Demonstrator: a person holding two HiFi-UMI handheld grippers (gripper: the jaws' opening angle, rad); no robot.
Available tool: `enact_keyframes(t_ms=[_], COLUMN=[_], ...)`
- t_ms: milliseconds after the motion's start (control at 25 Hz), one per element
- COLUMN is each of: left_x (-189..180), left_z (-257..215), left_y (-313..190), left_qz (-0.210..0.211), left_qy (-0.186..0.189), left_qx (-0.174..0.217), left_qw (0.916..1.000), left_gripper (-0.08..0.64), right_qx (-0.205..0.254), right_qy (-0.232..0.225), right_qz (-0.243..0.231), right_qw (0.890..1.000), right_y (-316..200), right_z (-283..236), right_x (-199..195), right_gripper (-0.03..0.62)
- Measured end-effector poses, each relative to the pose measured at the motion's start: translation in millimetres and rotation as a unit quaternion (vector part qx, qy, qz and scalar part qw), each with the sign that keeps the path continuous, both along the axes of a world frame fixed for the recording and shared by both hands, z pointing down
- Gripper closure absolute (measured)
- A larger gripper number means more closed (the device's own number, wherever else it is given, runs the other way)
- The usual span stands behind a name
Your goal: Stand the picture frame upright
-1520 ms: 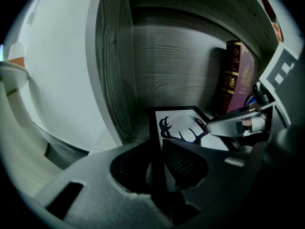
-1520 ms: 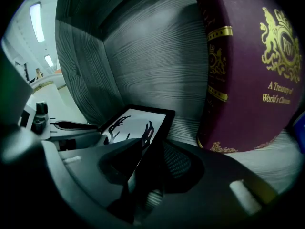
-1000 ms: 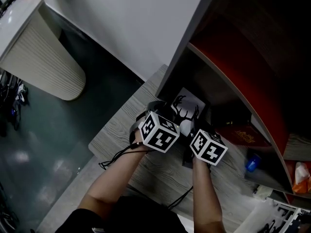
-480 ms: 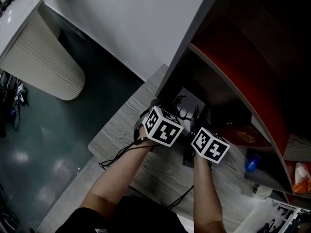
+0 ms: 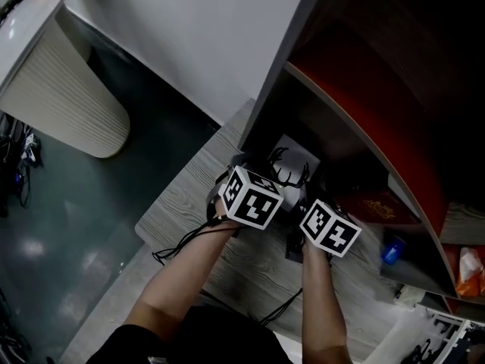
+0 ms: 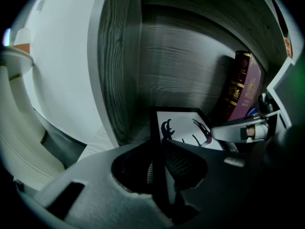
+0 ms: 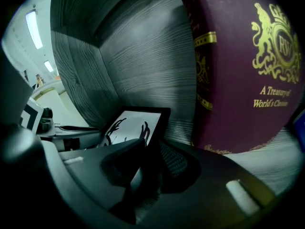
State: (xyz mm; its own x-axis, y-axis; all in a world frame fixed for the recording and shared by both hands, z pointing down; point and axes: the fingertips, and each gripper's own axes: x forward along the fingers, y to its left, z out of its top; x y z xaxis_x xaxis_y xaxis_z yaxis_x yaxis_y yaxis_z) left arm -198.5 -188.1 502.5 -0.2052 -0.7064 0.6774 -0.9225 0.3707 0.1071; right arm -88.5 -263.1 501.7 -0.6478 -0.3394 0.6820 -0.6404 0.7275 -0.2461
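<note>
The picture frame, black-edged with a black antler print on white, leans back on the grey wood shelf inside a dark cabinet bay. My left gripper is at its left edge and my right gripper at its right edge. In the left gripper view the frame has its black left edge between the closing jaws of the left gripper, and both pads look pressed on it. In the right gripper view the frame has its right edge between the closing jaws of the right gripper, with a thin pale gap on one side.
A maroon book with gold print stands upright just right of the frame, close to my right gripper. The cabinet's grey side panel rises at the frame's left. A small blue object lies further right. A red curved shelf overhangs.
Both gripper cubes have edged slightly forward toward the frame. The frame itself looks unmoved.
</note>
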Motion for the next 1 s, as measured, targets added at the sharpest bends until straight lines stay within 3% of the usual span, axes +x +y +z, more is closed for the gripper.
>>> enact_keyframes(t_ms=[440, 800, 1000], left_x=[1.6, -0.7, -2.8], left_z=[-35.0, -77.6, -90.9], left_y=[4.1, 1.3, -4.0], left_qz=[-0.036, -0.048, -0.052], left_qy=[-0.035, -0.087, -0.099], left_qx=[0.084, 0.171, 0.197], left_qw=[0.9952, 0.9802, 0.9740], left_gripper=[0.498, 0.499, 0.499], right_qx=[0.072, 0.137, 0.162], right_qy=[-0.050, -0.121, -0.143], right_qz=[0.000, 0.023, 0.034], right_qw=[0.996, 0.983, 0.976], right_y=[2.0, 0.2, -4.1], right_z=[-42.2, -84.5, -98.1], right_x=[0.3, 2.2, 1.7], right_gripper=[0.509, 0.512, 0.514])
